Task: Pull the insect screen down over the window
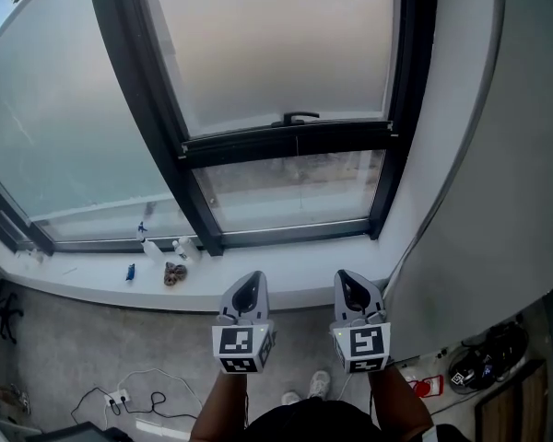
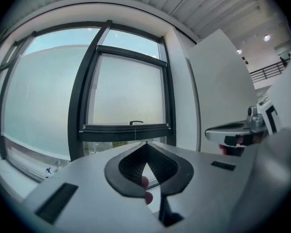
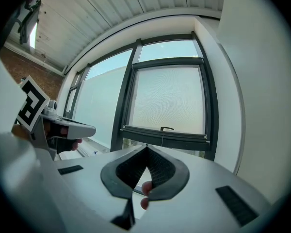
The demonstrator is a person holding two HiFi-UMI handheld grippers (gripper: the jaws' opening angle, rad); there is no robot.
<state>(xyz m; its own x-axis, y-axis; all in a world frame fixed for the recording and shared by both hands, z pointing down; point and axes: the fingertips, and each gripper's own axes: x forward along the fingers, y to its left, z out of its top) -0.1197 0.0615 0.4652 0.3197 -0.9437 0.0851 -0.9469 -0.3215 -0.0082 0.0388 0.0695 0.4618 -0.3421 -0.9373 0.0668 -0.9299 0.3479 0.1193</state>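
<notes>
The insect screen [image 1: 276, 44] hangs in the narrow sash at the right of the window [image 1: 74, 127], a pale, milky mesh filling the upper part of the dark frame. Its bottom bar [image 1: 290, 142] sits low in the sash, with a small dark handle [image 1: 300, 117] on its top edge. Below the bar a strip of clear glass [image 1: 290, 191] shows bare down to the bottom of the frame. So I judge the job mostly done but not finished: the screen is down most of the way, and what is left is to take the handle or the bar and draw it down over that last strip to the frame's lower edge.

My left claw [image 1: 250, 284] and my right claw [image 1: 352, 282] are level, side by side, pointing at the window and well apart from it, short of the white sill [image 1: 92, 279]. Both have their jaws pressed together with nothing between them.

On the sill lie a few small things [image 1: 173, 273] too small to name. On the floor below there is a white cable [image 1: 152, 385].

I can read no brand or writing anywhere; the cubes on my claws carry only black-and-white square markers.
</notes>
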